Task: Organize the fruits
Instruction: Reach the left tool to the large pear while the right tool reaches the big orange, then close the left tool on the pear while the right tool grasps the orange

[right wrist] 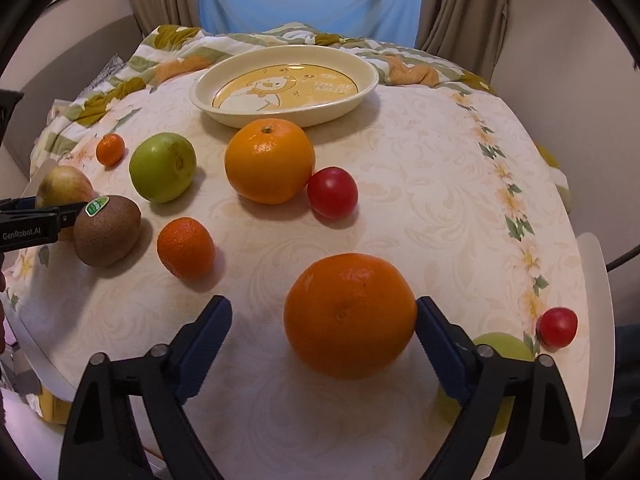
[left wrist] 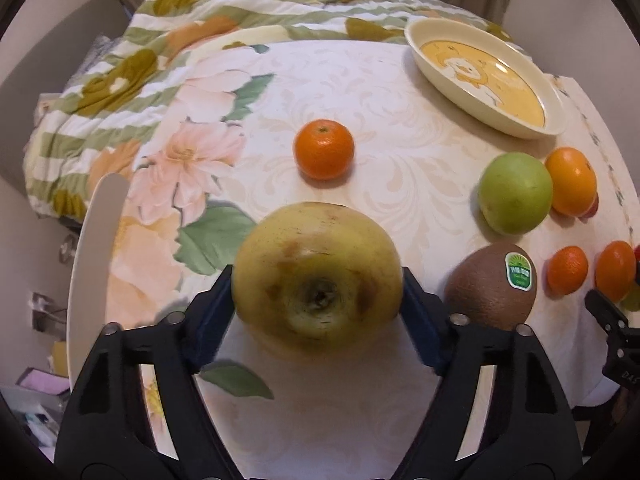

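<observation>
My left gripper (left wrist: 318,284) is shut on a yellow-brown apple (left wrist: 318,276); both pads press its sides. It also shows at the left of the right wrist view (right wrist: 64,188). My right gripper (right wrist: 324,320) is open around a large orange (right wrist: 350,314); the right pad touches it, the left pad stands apart. A cream plate with a yellow bear picture (right wrist: 360,92) sits at the table's far side, and in the left wrist view (left wrist: 436,68) at the upper right. It holds no fruit.
On the floral tablecloth (right wrist: 440,184) lie a kiwi (right wrist: 106,230), a green apple (right wrist: 162,166), another orange (right wrist: 268,160), small mandarins (right wrist: 186,248) (right wrist: 110,149), red fruits (right wrist: 332,192) (right wrist: 557,326) and a green fruit (right wrist: 508,350) by the right pad. A quilt (left wrist: 120,80) lies behind.
</observation>
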Demonstrator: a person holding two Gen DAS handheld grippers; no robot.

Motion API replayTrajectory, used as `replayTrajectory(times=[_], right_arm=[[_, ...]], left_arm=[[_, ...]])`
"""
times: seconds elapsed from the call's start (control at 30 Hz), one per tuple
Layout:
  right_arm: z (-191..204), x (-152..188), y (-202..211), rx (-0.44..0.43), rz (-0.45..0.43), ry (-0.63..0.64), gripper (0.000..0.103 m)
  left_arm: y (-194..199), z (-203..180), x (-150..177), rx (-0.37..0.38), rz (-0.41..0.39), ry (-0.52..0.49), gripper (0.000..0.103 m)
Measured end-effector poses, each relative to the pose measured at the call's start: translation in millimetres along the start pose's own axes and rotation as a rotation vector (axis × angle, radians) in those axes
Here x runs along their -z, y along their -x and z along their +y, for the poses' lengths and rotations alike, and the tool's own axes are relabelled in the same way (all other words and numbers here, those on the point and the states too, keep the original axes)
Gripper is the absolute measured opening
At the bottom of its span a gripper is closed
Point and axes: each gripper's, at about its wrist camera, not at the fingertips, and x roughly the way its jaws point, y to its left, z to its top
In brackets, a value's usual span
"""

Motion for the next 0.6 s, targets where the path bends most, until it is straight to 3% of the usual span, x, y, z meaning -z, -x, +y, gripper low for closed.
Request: replayTrajectory(times=[0.33, 0.47, 0.6], right_arm=[[2, -4, -5, 0.065, 0.034, 0.026, 0.075], [-2, -5, -4, 0.104, 0.03, 0.024, 0.056], [-6, -6, -4, 0.089, 0.033, 0.013, 0.055]], left_arm=[[4, 1, 7, 0.012, -0.003, -0.016, 0.083], [7, 2, 12, 0.017, -0.005, -0.019, 0.083], [9, 1, 15, 0.017, -0.008, -0.02, 0.083]])
